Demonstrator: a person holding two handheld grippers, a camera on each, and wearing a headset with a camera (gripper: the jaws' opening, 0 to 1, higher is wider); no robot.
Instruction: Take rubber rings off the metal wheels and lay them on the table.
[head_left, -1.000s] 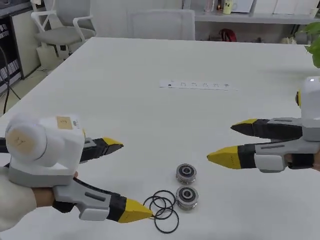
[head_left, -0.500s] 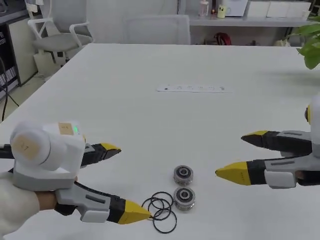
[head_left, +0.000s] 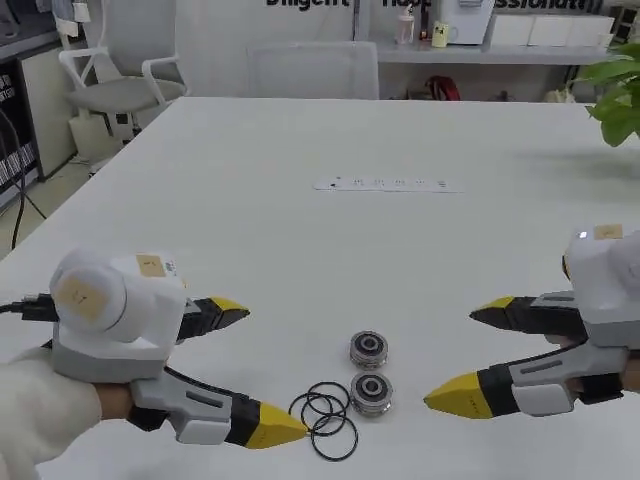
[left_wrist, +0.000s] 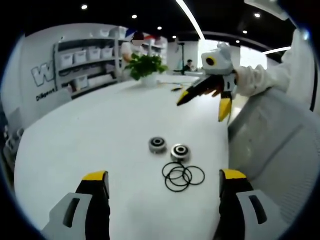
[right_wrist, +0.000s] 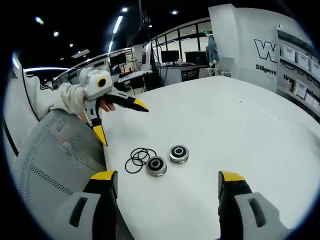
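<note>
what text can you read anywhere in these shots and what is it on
"Diligent" and "ssional", tops cut off: wall lettering in the head view.
"W" over "Diligen": wall logo in the right gripper view.
"W": wall sign in the left gripper view; the line beneath is blurred.
Too small to read: stickers on the left claw and right claw.
Too small to read: marks on the white strip on the table.

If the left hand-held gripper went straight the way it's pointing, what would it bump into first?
Probably the rings, lying just ahead of the left hand-held gripper; the wheels come after. Its height over the table is unclear.
</note>
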